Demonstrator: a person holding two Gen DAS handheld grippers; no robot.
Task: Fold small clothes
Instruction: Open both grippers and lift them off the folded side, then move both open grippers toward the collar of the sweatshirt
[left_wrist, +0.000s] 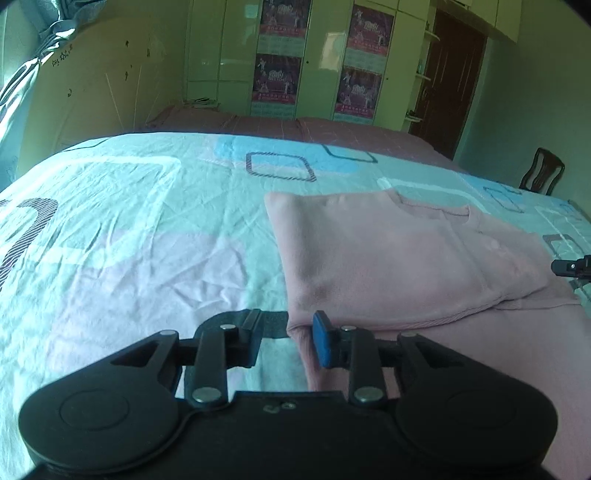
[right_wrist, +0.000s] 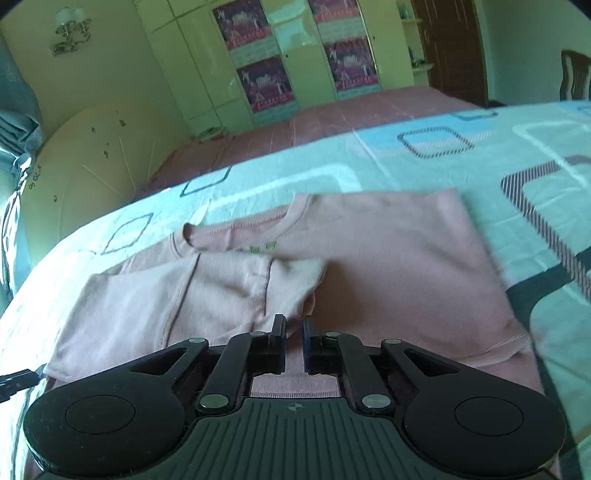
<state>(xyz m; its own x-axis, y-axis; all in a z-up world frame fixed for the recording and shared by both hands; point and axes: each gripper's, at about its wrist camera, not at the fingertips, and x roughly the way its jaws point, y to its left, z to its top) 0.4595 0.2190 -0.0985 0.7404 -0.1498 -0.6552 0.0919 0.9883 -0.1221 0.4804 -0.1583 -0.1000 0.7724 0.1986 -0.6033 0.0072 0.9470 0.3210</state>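
Two grippers work at the near edge of a pink sweater (left_wrist: 388, 258) lying flat on the patterned bedsheet (left_wrist: 129, 221). Left gripper (left_wrist: 286, 338) is open wide, straddling the sweater's left edge. Right gripper (right_wrist: 294, 341) is almost closed, pinching a sleeve fold. Much free sheet lies to the left.

This is a home bedroom: a bed (left_wrist: 129, 229) under a pale patterned sheet fills the near view, with a tall glossy wardrobe (left_wrist: 229, 55) hung with posters (left_wrist: 275, 79) on the far wall, a dark wooden door (left_wrist: 448, 88) far right, and a wall lamp (right_wrist: 70, 29) far left.
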